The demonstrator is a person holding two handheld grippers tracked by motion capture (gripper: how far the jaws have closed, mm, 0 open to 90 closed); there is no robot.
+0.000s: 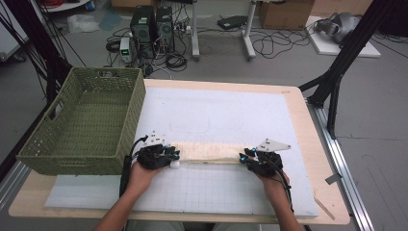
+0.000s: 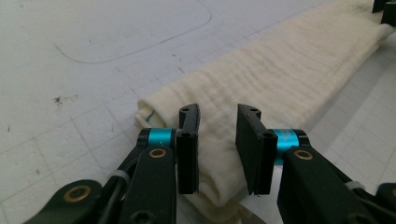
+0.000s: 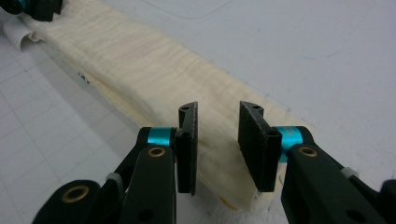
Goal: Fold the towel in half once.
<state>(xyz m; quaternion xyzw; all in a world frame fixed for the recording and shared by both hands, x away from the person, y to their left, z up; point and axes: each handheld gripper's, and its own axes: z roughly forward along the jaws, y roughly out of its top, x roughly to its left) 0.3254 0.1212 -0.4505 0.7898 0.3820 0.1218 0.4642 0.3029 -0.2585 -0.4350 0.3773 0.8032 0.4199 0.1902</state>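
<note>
I have the left tool (image 2: 217, 140) and right tool (image 3: 217, 140) each parted over one end of the folded cloth (image 1: 209, 154), which lies on the near middle of the surface (image 1: 298, 144). Closing too shallow could pinch one soft, crinkled layer and unfold this long cream strip. The woven green basket (image 1: 82, 120) sits far left.

A pale wooden surface (image 1: 308, 144) carries a white gridded mat (image 1: 226, 192). A green woven basket (image 1: 86, 122) stands at its left edge. Beyond lies a grey floor (image 1: 288, 67), strewn with black cables (image 1: 274, 45). Two dark computer towers (image 1: 153, 29) stand on it near the white legs of a desk (image 1: 249, 33). A cardboard box (image 1: 286, 12) sits at the back. Black frame struts (image 1: 344, 57) rise at the right, and a metal rail (image 1: 346, 168) runs beside the surface. The light is even.
</note>
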